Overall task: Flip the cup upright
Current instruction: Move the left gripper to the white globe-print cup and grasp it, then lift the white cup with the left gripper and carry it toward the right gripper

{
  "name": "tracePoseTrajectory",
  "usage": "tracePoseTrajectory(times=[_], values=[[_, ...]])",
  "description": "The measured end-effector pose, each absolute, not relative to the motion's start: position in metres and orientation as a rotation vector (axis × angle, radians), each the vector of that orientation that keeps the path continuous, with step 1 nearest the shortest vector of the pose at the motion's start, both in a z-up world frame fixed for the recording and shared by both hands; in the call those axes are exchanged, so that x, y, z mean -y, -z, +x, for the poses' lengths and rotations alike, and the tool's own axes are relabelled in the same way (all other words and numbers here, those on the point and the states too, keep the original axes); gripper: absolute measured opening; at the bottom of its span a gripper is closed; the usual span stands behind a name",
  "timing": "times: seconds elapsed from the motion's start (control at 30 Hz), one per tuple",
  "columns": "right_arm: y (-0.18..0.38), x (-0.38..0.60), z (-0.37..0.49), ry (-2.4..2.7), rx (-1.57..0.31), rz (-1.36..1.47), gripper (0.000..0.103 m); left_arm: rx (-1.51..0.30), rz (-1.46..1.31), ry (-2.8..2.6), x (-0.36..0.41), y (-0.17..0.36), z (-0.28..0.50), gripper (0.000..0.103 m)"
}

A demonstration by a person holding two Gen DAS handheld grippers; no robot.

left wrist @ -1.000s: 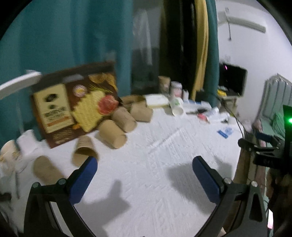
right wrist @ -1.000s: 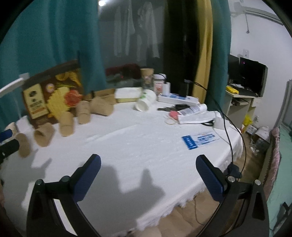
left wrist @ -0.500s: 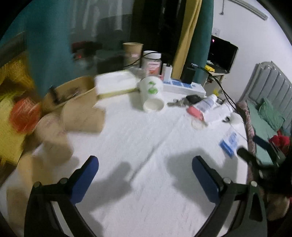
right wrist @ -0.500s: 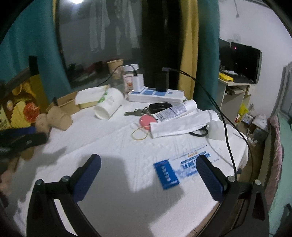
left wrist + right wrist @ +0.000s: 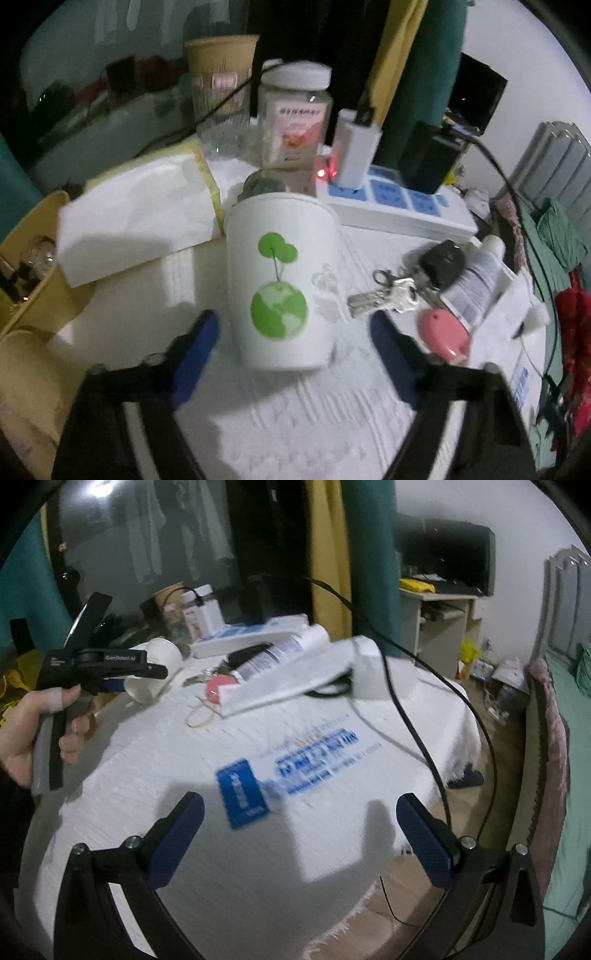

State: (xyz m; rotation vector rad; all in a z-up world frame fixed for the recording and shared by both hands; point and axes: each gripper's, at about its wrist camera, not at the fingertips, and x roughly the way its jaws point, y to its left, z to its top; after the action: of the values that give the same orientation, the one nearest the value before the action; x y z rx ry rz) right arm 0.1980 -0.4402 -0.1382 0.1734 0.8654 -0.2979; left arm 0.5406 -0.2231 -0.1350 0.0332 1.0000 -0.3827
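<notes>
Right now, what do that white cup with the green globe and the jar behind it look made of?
White cup: probably paper, matte, with a printed green globe and a thin rolled rim. Jar: clear and shiny, glass or plastic, with a white lid, likely plastic.

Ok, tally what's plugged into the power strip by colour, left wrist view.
White charger: 1
Black adapter: 1
Total plugged into the power strip: 2

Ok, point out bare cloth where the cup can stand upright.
Bare cloth lies between the rubber band, the blue card and its near edge. Crowded: keys, pink object and power strip beside the white cup.
</notes>
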Motion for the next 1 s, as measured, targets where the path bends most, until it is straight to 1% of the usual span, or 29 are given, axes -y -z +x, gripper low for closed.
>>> tracePoseTrajectory(times=[0.07, 0.2, 0.3, 0.4, 0.63, 0.73, 0.83, 0.9, 1.0], values=[[0.139, 0.443, 0.193, 0.305, -0.871, 0.183, 0.103, -1.023, 0.015, 0.389, 0.221, 0.139, 0.544, 0.057], [0.135, 0.437, 0.186, 0.297, -0.866, 0.187, 0.103, -1.004, -0.045, 0.404, 0.207, 0.127, 0.531, 0.056], [0.130, 0.427, 0.179, 0.277, -0.856, 0.193, 0.103, -0.975, -0.071, 0.410, 0.196, 0.108, 0.499, 0.055], [0.121, 0.414, 0.167, 0.245, -0.835, 0.201, 0.103, -0.949, -0.067, 0.404, 0.181, 0.090, 0.441, 0.056], [0.109, 0.376, 0.129, 0.157, -0.827, 0.199, 0.103, -0.976, -0.197, 0.382, 0.122, 0.081, 0.298, 0.056], [0.108, 0.357, 0.110, 0.116, -0.834, 0.204, 0.103, -0.973, -0.278, 0.359, 0.098, 0.082, 0.229, 0.056], [0.108, 0.336, 0.093, 0.077, -0.847, 0.197, 0.103, -1.010, -0.385, 0.340, 0.073, 0.095, 0.181, 0.056], [0.107, 0.321, 0.083, 0.049, -0.855, 0.179, 0.103, -1.031, -0.459, 0.320, 0.056, 0.105, 0.158, 0.056], [0.108, 0.303, 0.073, 0.019, -0.866, 0.166, 0.103, -1.043, -0.488, 0.271, 0.046, 0.121, 0.144, 0.056]])
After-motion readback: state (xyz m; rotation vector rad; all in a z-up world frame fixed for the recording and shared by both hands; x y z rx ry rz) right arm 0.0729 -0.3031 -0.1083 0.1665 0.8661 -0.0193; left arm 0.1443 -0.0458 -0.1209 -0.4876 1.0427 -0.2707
